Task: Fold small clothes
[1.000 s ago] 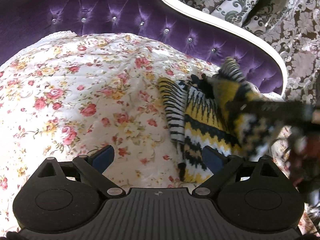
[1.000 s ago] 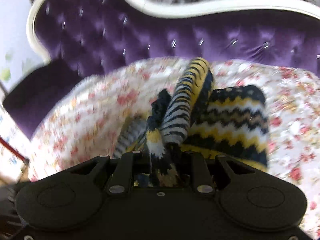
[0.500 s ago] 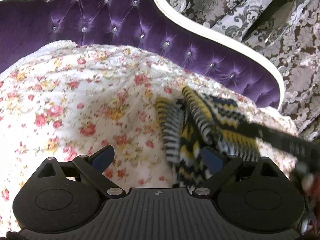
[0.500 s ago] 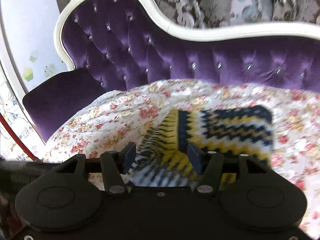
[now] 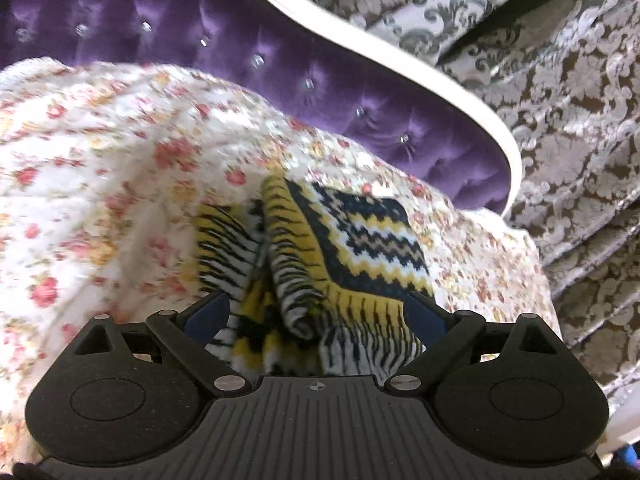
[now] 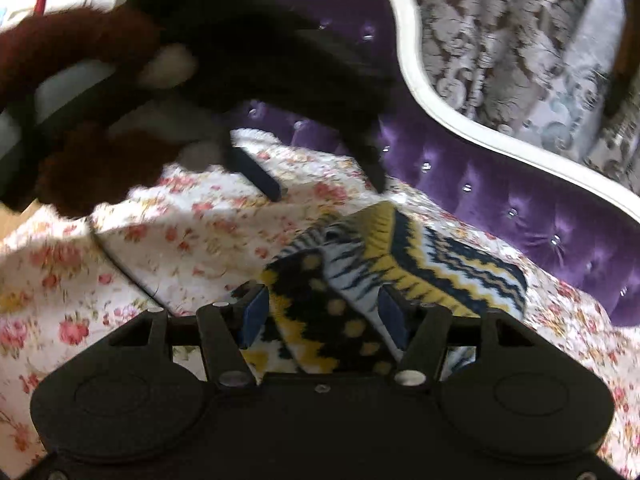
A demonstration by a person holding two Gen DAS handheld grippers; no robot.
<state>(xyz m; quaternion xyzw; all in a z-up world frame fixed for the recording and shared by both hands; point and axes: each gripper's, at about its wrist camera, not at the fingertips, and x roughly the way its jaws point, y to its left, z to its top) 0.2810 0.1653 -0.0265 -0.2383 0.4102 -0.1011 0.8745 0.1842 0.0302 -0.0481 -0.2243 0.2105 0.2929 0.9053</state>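
- Setting: purple tufted sofa [image 5: 400, 120] with white trim, seat covered by a floral quilt [image 5: 100, 168]; damask curtain [image 5: 560, 100] behind.
- Item: yellow, black and white zigzag knit garment [image 5: 360, 240], lying on the quilt, one part doubled over the rest.
- Right gripper [image 6: 320, 316]: a second ago pinching the knit; jaws have just been opening, now spread, pads clear of the cloth lying between them.
- Left gripper [image 5: 316, 316]: spread, empty, now over the garment's near edge.
- Reading: one fold laid and released; likely more folds or smoothing remain.

Home interior, tufted purple sofa [image 5: 168, 20], floral bedspread [image 5: 100, 152], damask curtains [image 5: 560, 100]
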